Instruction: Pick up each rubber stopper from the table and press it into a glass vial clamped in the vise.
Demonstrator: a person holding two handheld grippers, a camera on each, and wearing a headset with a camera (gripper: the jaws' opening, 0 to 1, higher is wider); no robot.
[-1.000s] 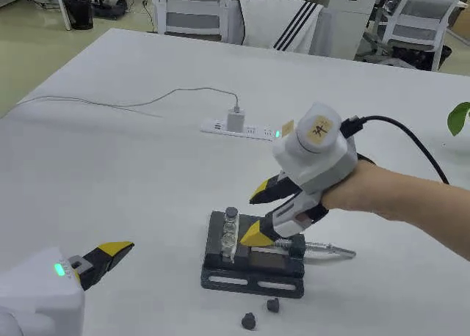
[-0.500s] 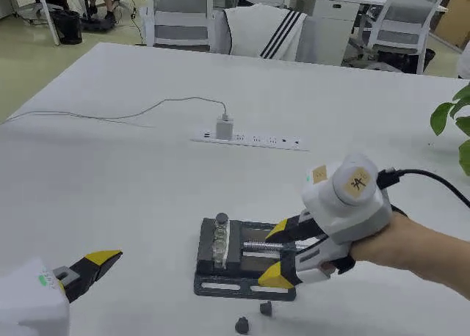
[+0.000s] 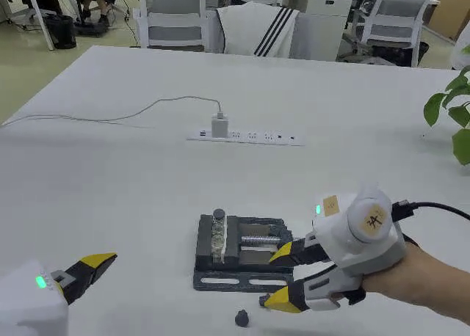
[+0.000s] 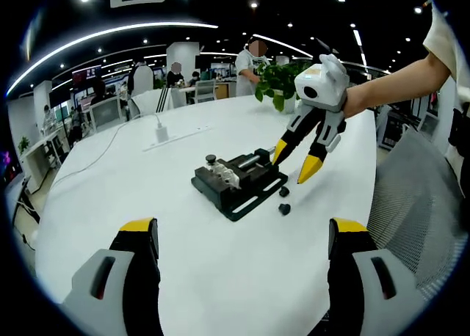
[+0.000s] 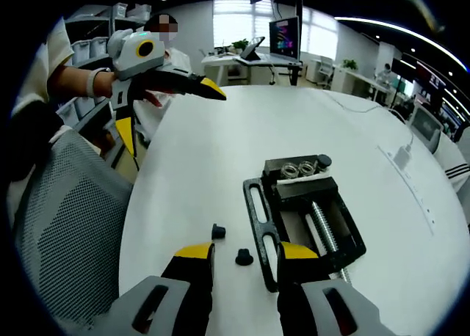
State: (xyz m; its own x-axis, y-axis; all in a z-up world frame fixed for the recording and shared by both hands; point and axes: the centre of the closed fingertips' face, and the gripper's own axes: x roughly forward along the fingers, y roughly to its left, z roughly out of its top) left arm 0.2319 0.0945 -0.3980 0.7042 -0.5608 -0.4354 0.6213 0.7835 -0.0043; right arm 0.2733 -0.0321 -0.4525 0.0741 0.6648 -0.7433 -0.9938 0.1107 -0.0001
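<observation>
**Head view:** On the smooth white table (image 3: pixel 110 182) sits a dark, boxy metal vise (image 3: pixel 236 257) with a bare threaded screw. A clear glass vial (image 3: pixel 218 239) is clamped in it, with a dark, round fitted stopper (image 3: pixel 219 214) at its far end. A small black first stopper (image 3: pixel 241 319) lies on the table in front of the vise. The right tool (image 3: pixel 277 279), white-bodied with yellow-tipped black jaws, hangs with its jaws apart beside the vise. The left tool (image 3: pixel 92 266) is at the lower left.

**Left gripper view:** The left tool (image 4: pixel 242 237) has its jaws spread wide, gripping nothing. The first stopper (image 4: pixel 284 209) and second stopper (image 4: pixel 283 192) lie just beside the vise (image 4: pixel 239 185).

**Right gripper view:** The right tool (image 5: pixel 246 254) is parted, with the stubby second stopper (image 5: pixel 244 257) on the table between its tips, ungripped. The first stopper (image 5: pixel 218 232) lies near it.
</observation>
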